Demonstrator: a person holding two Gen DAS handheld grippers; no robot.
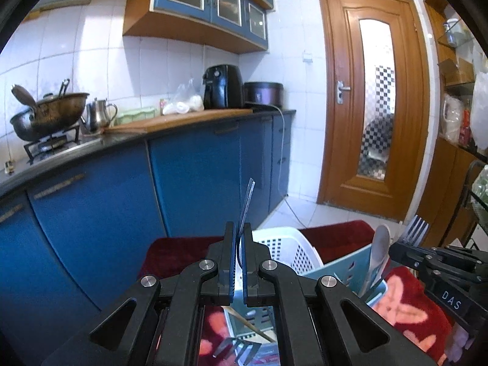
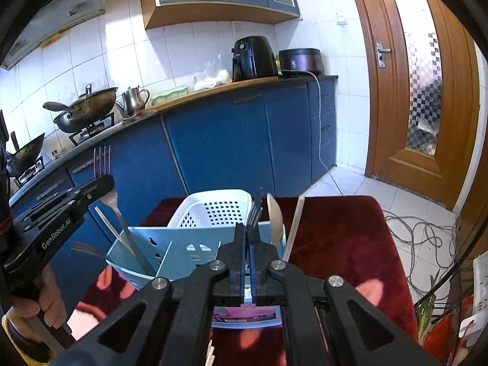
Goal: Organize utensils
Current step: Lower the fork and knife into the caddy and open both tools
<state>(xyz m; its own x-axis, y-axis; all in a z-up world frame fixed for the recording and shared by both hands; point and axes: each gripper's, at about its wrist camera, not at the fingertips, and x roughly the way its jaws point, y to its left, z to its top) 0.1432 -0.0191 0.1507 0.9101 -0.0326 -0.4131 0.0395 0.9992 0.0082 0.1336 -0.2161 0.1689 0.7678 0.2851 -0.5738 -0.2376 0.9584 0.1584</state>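
My left gripper (image 1: 240, 236) is shut on a steel fork (image 1: 248, 195), seen edge-on with its tines up. In the right wrist view that left gripper (image 2: 105, 183) is at the left, and its fork (image 2: 102, 160) runs handle-down into the left compartment of the light blue utensil holder (image 2: 183, 251). My right gripper (image 2: 247, 235) is shut on a second fork (image 2: 256, 212), tines up, just before the holder's right side. A spoon (image 2: 274, 216) and a pale chopstick (image 2: 294, 228) stand in that right side. The left wrist view shows the right gripper (image 1: 405, 245) with its fork (image 1: 415, 228).
A white perforated basket (image 2: 219, 206) stands behind the holder on a table with a dark red cloth (image 2: 341, 238). Another fork (image 1: 238, 347) and a chopstick (image 1: 247, 323) lie below my left gripper. Blue cabinets, a stove with woks and a wooden door lie beyond. Cables trail on the floor at right.
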